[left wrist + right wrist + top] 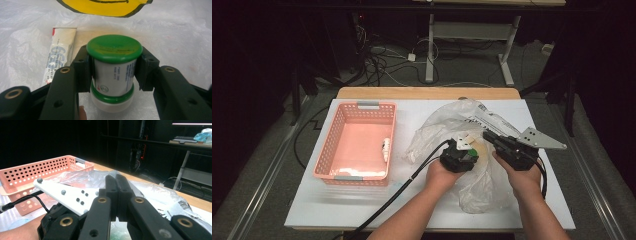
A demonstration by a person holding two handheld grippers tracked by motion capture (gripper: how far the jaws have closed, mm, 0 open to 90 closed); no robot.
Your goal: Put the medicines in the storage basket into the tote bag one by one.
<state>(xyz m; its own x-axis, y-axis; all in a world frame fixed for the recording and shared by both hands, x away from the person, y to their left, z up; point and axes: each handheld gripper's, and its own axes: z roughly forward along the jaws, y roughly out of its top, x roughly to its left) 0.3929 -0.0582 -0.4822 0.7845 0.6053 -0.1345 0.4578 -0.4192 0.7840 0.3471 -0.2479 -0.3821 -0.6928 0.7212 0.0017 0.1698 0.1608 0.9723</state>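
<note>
At centre frame the left claw (113,72) clamps a small round jar (113,75) with a glossy green lid, over a crinkled clear plastic bag (439,127). A soft tube (58,53) lies beside it. The right claw (117,195) is pressed closed on nothing. At left, a perforated pink basket (343,120) sits on the white counter (412,202).

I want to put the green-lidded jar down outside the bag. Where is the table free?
Free: the white table along the near edge in front of the pink basket, and the strip between basket and plastic bag. Crowded: the right half, where the bag, both grippers and the hands sit.
</note>
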